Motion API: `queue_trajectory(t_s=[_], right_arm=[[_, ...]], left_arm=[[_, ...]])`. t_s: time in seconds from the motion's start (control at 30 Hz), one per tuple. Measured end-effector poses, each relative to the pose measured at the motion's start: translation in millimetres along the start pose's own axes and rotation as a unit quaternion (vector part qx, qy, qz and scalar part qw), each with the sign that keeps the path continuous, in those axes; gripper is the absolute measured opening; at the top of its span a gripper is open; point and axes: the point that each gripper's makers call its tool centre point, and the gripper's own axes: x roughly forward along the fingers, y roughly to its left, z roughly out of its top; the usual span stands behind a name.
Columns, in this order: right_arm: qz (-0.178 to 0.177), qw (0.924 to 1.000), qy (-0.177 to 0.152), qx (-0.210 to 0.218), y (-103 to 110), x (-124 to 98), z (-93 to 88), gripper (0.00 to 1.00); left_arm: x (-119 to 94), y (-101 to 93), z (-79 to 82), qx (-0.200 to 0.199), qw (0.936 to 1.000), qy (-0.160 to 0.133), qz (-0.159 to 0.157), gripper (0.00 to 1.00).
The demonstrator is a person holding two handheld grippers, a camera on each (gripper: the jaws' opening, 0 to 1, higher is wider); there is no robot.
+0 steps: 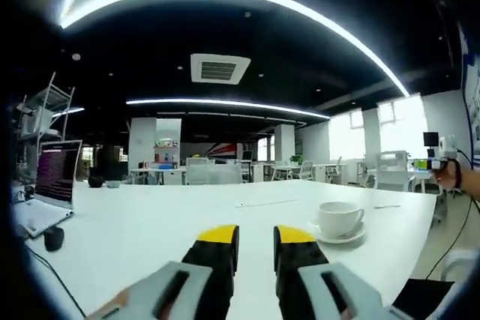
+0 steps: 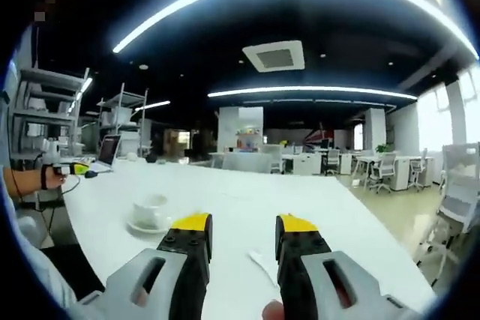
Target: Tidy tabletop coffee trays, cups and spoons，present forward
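Nearest in the left gripper view, the left gripper (image 1: 256, 241) stands with its yellow-tipped jaws apart and nothing between them, held low over the white table (image 1: 150, 222) and pointing across it, which reads as a waiting posture rather than a reach. Just beyond and a little to the right of its jaws sits the white coffee cup (image 1: 340, 217) on its saucer (image 1: 337, 235), upright, near the table's edge and well clear of the jaws. In the right gripper view the right gripper (image 2: 244, 241) is likewise parted and empty, held level above the same table, and there the cup stands ahead and to the left of the jaws, on its saucer and untouched; a thin pale item lies on the table close to the right jaw, possibly a spoon, though it is too faint to be sure. Farther off, an open laptop (image 1: 56, 174) rests at the left of the table with a cable trailing from it, and a person's hand (image 1: 450, 175) shows at the far right edge. Beyond are office desks, chairs and ceiling light strips. I judge the tidying barely begun: the cup and saucer are likely the first things to be gripped and brought forward.
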Motion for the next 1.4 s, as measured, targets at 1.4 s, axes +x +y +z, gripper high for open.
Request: queue_trajectory(t_s=[1.4], right_arm=[[0.163,0.9170,0.357,-0.070,-25,83,-134.3,0.26]], left_arm=[[0,-29.5,42.8,0.043,0.9878,0.063,-0.136,0.21]])
